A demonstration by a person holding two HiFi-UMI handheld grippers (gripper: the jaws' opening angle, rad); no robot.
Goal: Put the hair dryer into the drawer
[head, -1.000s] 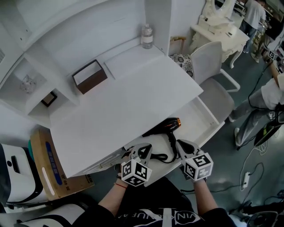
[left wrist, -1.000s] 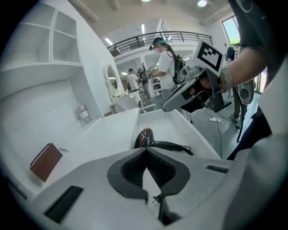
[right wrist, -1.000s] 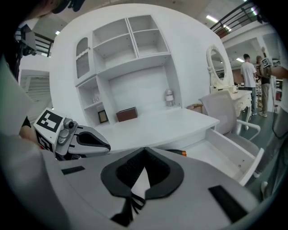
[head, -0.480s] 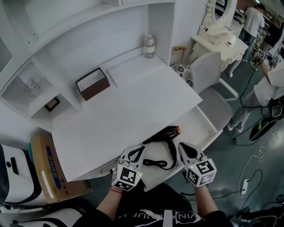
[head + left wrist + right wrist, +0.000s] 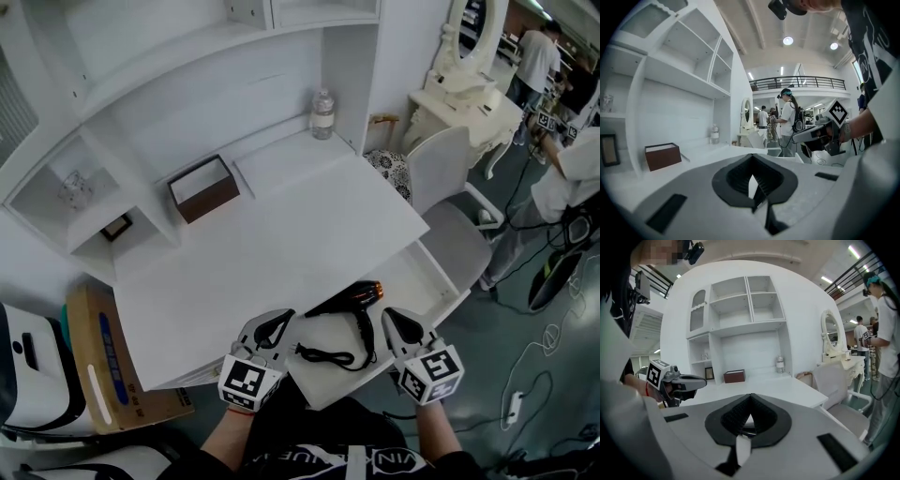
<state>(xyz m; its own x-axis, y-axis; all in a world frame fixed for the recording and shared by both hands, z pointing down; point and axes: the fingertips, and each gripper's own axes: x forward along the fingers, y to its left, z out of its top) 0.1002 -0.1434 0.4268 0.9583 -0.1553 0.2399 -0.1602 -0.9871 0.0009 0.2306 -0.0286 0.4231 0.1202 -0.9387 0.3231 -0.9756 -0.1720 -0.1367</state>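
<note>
The black hair dryer [image 5: 352,302] with an orange nozzle end lies in the open white drawer [image 5: 417,270] under the desk top, its cord [image 5: 328,356] coiled beside it. My left gripper [image 5: 275,324] is shut and empty, held over the drawer's near left corner, apart from the dryer. My right gripper [image 5: 391,322] is shut too, just right of the dryer's handle and not touching it. Along the left gripper's [image 5: 752,180] own view its shut jaws point across the desk; the right gripper's [image 5: 749,416] jaws also stand together with nothing between them.
On the white desk [image 5: 262,244] stand a brown box [image 5: 203,187] and a water bottle [image 5: 323,113] at the back. A white chair [image 5: 450,183] stands right of the drawer. A cardboard box [image 5: 103,361] sits on the floor at left. A person [image 5: 567,187] stands at right.
Both grippers have risen and drawn back from the drawer. The left one has shifted left and rolled. The hair dryer stays lying in the drawer.
</note>
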